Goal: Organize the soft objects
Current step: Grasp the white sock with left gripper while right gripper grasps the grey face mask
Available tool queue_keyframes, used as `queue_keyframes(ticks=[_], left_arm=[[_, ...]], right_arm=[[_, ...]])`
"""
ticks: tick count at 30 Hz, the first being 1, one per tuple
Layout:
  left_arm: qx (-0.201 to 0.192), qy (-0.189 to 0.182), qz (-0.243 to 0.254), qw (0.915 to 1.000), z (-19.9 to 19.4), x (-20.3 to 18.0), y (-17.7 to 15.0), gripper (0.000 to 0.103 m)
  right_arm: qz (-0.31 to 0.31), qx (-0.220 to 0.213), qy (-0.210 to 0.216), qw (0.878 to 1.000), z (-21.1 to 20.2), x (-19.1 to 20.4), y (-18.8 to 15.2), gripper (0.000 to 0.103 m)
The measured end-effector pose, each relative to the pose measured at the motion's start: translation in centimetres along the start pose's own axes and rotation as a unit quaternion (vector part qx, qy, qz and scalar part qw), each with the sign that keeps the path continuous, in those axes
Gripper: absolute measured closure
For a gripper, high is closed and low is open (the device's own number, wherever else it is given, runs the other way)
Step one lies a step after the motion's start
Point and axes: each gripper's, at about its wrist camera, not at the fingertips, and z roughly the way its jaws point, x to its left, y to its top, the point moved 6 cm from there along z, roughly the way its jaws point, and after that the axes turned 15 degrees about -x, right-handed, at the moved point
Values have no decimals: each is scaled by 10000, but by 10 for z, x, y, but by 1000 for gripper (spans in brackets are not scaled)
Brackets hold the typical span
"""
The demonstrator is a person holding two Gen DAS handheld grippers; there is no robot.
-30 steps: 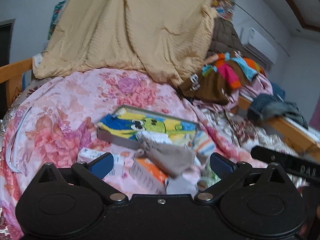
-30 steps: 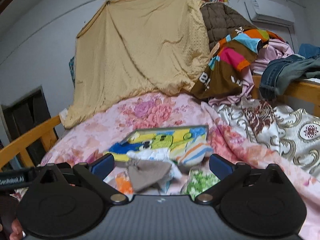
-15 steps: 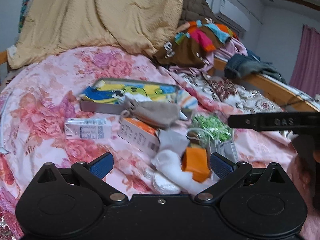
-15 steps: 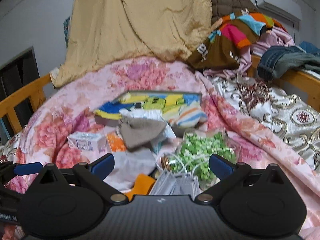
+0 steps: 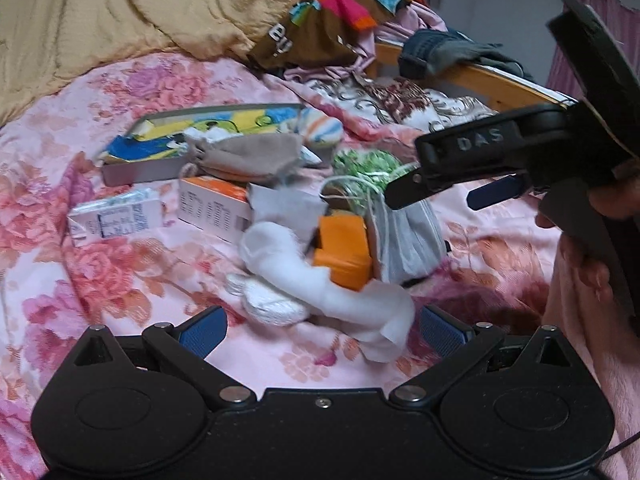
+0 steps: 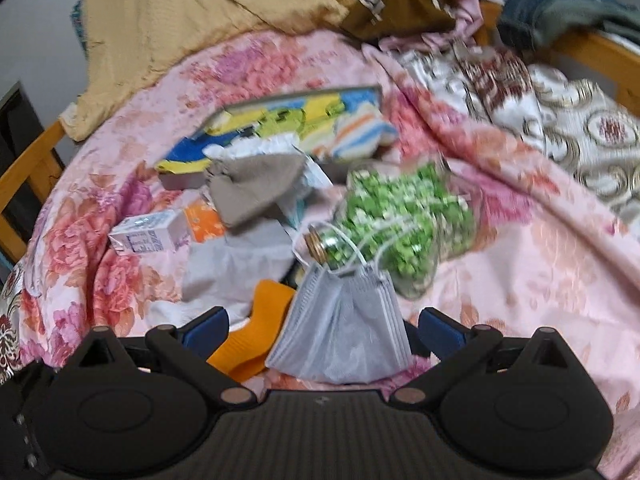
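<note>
A pile of small things lies on the pink floral bedspread (image 5: 120, 280). A white sock (image 5: 304, 280) lies just ahead of my open left gripper (image 5: 322, 328). Behind it are an orange cloth (image 5: 344, 244), a stack of grey face masks (image 5: 408, 236), a grey drawstring pouch (image 5: 248, 156) and a grey tray (image 5: 140, 170) holding colourful cloths. My right gripper (image 6: 322, 328) is open with the grey masks (image 6: 340, 332) and the orange cloth (image 6: 256, 328) between its fingers. It also shows in the left wrist view (image 5: 460, 188), hovering above the masks.
A jar of green bits (image 6: 404, 220) lies on its side behind the masks. A white carton (image 5: 116, 218) and an orange-and-white box (image 5: 216, 208) lie at the left. A tan blanket (image 5: 140, 8), piled clothes (image 5: 332, 20) and a wooden bed rail (image 5: 500, 84) stand behind.
Both grippers have tilted down and moved closer to the pile. The white sock now lies right before the left fingers, and the masks and orange cloth lie between the right fingers.
</note>
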Motion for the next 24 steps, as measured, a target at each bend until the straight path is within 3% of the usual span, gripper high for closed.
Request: queue_keyframes(ticks=[7,12,16,21,24], left_arm=[[188,-297,-743,9966,9,0,-9,1],[311,-399,-1412,9887,20,3,-15,3],[264,-481,-1592,9857,23,3,-14,6],[292,-509,-2006,9779,28,7,-15,17],[302,-526,-2239,9727,32,8,-17,31]], right_arm=[[211,553,-275,9979,18,-12,-9,0],[509,813,-414,9945,28,-23,-14,0],[779,918,-499,9915,36,-31,-16,0],[1014,1013,-487,9885,45,-33,-19,0],[1130,1093,-389,9868,50,-32,-22,0]])
